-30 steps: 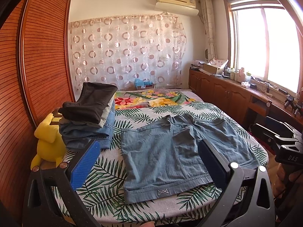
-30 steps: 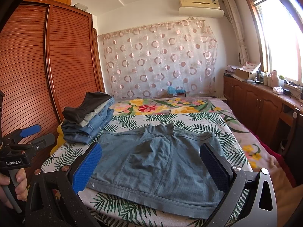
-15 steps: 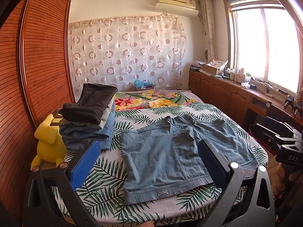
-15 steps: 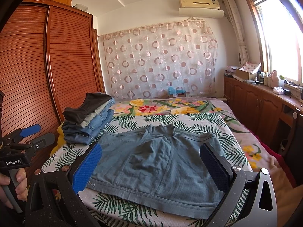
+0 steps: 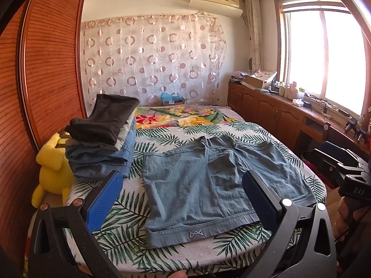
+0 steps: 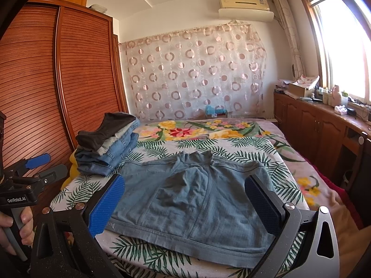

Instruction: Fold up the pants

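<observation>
Light blue shorts lie spread flat on the leaf-print bed, waistband at the near edge, legs pointing away. My left gripper hovers above the near bed edge, open, nothing between its blue pads. My right gripper is likewise open and held back from the shorts, over their near hem. In the right wrist view the left gripper shows at far left with a hand on its handle. The right gripper's body appears at the right edge of the left wrist view.
A stack of folded pants sits on the bed's left side, next to a yellow plush toy. A wooden wardrobe runs along the left. Low cabinets under the window line the right wall.
</observation>
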`<state>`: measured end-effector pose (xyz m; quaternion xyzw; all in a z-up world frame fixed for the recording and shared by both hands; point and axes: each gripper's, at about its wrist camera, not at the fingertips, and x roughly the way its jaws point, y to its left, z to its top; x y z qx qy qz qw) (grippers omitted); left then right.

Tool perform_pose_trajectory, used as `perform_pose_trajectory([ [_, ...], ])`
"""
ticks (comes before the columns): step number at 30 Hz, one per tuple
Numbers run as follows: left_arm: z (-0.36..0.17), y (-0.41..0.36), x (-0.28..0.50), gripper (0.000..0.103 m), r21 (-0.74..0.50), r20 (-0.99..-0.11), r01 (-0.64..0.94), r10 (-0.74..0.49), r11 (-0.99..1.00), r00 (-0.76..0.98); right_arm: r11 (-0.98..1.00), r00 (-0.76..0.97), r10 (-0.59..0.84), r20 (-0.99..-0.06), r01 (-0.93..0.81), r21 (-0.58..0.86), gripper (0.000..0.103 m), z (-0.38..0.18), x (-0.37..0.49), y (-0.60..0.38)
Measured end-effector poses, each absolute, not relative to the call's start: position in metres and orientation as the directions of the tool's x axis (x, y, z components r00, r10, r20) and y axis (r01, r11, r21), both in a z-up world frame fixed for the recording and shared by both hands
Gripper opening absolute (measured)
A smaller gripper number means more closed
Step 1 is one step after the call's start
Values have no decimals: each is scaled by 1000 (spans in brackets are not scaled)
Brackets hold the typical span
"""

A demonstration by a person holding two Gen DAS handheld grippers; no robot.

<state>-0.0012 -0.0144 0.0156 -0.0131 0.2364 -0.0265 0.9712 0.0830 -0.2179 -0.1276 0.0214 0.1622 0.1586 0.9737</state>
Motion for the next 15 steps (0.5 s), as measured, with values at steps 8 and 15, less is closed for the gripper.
perform_pose_trajectory([
  [8, -14, -16, 28, 103, -58, -512, 70, -90, 996, 854, 954, 890, 299, -343, -281, 104, 103, -137, 96, -236],
  [15, -36, -10, 59, 103, -60, -566, 89, -107, 994, 817, 965, 893, 262, -367, -247, 89, 103, -140, 107, -257],
])
